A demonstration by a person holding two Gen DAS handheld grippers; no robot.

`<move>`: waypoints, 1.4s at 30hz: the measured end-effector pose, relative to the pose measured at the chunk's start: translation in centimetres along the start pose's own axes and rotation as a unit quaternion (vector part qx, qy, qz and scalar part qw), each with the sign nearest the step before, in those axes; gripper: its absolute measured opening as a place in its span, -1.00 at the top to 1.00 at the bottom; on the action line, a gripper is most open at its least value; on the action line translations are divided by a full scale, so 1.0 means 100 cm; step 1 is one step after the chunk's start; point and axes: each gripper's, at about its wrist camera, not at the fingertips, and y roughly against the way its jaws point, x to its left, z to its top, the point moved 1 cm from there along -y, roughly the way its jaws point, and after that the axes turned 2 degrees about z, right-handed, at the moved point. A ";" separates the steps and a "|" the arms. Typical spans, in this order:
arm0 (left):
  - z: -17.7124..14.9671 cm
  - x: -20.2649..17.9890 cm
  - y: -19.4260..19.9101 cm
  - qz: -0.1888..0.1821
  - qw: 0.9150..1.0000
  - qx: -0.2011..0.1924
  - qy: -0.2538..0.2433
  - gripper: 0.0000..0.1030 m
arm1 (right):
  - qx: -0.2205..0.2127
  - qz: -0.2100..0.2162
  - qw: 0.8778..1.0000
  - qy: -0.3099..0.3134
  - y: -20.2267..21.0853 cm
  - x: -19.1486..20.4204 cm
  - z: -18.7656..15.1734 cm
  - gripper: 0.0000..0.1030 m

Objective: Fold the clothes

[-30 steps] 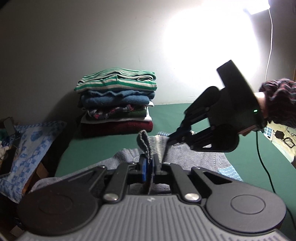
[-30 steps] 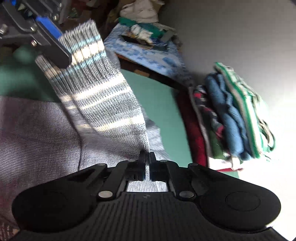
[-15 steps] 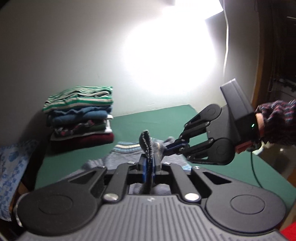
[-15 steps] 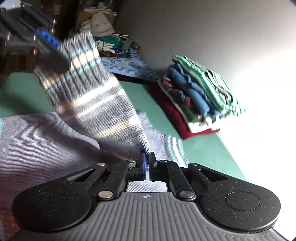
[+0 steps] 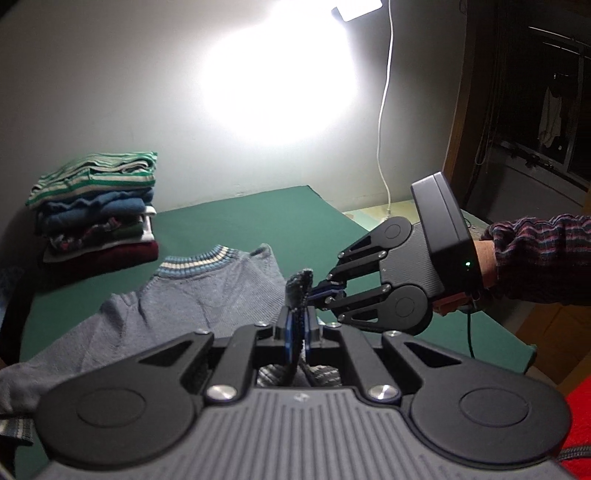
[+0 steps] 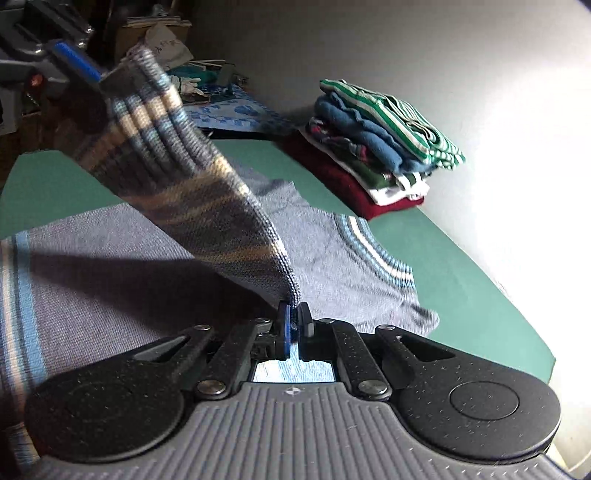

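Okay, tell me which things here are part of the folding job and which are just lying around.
Part of the job:
- grey-blue sweater, its striped cuff pinched at both ends
- left gripper
- right gripper
- green table
- stack of folded clothes

Just lying about:
- blue patterned cloth
- white cable on the wall
- lamp

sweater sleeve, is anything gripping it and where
Both. The left hand-held gripper and the right hand-held gripper each pinch the striped cuff of the grey sweater, at opposite corners.

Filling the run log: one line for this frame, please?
phase: folding sweater sleeve | left hand-held gripper: shut on cuff | right hand-held gripper: shut on cuff | sweater body: flat on green table
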 end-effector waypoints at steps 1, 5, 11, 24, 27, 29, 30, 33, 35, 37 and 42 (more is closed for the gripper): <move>-0.002 -0.002 -0.001 -0.006 1.000 0.004 0.001 0.97 | 0.002 -0.001 1.000 0.000 0.002 0.001 -0.002 0.95; -0.008 -0.008 -0.005 -0.017 1.000 0.022 -0.007 0.97 | 0.012 -0.004 1.000 0.000 0.008 0.008 -0.011 0.95; -0.018 -0.016 -0.009 -0.031 0.998 0.047 -0.023 0.97 | 0.027 -0.001 1.000 0.005 0.012 0.018 -0.024 0.95; -0.054 -0.022 -0.051 -0.087 0.987 0.135 -0.014 0.97 | 0.065 0.019 0.998 -0.004 0.017 0.038 -0.051 0.70; -0.059 -0.026 -0.055 -0.100 0.983 0.151 -0.016 0.97 | 0.087 0.034 0.992 -0.086 0.032 0.021 -0.055 0.69; -0.060 -0.029 -0.058 -0.104 0.982 0.158 -0.025 0.97 | 0.094 0.051 0.976 -0.187 0.038 0.003 -0.058 0.68; -0.060 -0.030 -0.060 -0.106 0.981 0.161 -0.028 0.97 | 0.093 0.058 0.967 -0.229 0.039 -0.004 -0.059 0.68; -0.059 -0.032 -0.064 -0.112 0.980 0.165 -0.025 0.97 | 0.088 0.060 0.949 -0.298 0.033 -0.011 -0.061 0.68; -0.059 -0.035 -0.065 -0.116 0.979 0.164 -0.024 0.97 | 0.089 0.061 0.936 -0.335 0.025 -0.012 -0.063 0.68; -0.059 -0.039 -0.065 -0.118 0.979 0.164 -0.026 0.97 | 0.102 0.069 0.922 -0.366 0.017 -0.010 -0.066 0.67; -0.062 -0.043 -0.064 -0.116 0.978 0.169 -0.028 0.97 | 0.116 0.103 0.887 -0.436 0.014 -0.003 -0.074 0.47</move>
